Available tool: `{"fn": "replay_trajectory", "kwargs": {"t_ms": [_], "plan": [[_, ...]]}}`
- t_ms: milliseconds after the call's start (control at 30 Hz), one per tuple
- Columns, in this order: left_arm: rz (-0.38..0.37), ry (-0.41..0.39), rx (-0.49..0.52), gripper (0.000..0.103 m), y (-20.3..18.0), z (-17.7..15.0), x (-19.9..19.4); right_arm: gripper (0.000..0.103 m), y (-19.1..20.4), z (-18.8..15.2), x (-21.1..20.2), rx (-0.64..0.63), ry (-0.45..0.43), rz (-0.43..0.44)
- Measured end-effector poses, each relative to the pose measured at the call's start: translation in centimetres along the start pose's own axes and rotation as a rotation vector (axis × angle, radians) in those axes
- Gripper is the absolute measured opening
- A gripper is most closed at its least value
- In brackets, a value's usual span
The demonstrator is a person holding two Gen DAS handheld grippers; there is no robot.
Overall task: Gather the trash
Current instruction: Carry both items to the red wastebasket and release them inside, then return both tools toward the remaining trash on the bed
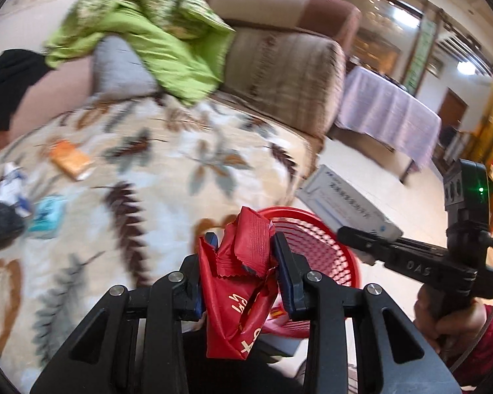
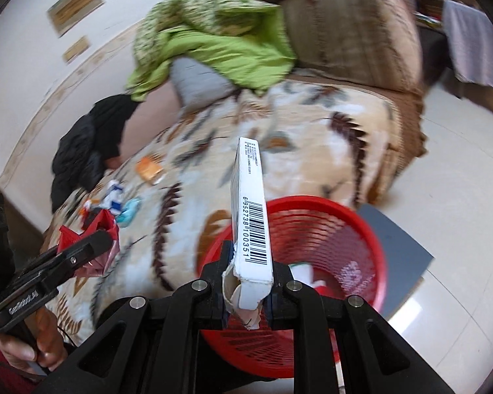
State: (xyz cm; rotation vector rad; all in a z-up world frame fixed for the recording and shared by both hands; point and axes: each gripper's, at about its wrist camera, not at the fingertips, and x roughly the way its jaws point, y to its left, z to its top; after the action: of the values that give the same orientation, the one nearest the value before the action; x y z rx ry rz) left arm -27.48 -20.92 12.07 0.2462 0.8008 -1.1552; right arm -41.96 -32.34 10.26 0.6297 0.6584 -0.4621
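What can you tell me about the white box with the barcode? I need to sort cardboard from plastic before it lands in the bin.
The white box is a flat, slim carton that looks like thin cardboard, with a black barcode and digits on its narrow side and small printed lines near the far end. Its near end is torn open, flaps bent. The right tongs are shut on that end, holding it edge-up, pointing away, above the rim of the red mesh basket on the floor beside the sofa. Nothing else touches it.

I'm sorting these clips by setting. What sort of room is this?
Most likely a home living room: a brown sofa spread with a leaf-print blanket, clothes heaped on it, a cloth-covered table behind, and a red wastebasket on the tiled floor.
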Motion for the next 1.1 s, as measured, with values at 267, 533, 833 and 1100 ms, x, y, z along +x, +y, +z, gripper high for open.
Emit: {"fn": "replay_trajectory", "kwargs": {"t_ms": [267, 533, 833, 1100], "plan": [[-0.076, 0.054, -0.004, 0.064, -2.0, 0.8, 3.6, 0.037, -3.2, -0.3, 0.6, 0.067, 0.021, -0.056], [-0.007, 0.015, -0.072, 0.067, 1.4, 0.6, 1.5, 0.038, -1.5, 0.4, 0.7, 0.030, -0.011, -0.034], [0.162, -0.006, -0.084, 0.068, 6.2, -2.1, -2.3, 0.042, 4.9, -1.0, 3.3, -0.103, 0.053, 0.055], [0.266, -0.007, -0.151, 0.068, 10.9, -4.8, -5.3, 0.045, 10.8, -1.4, 5.8, -0.208, 0.100, 0.133]]}}
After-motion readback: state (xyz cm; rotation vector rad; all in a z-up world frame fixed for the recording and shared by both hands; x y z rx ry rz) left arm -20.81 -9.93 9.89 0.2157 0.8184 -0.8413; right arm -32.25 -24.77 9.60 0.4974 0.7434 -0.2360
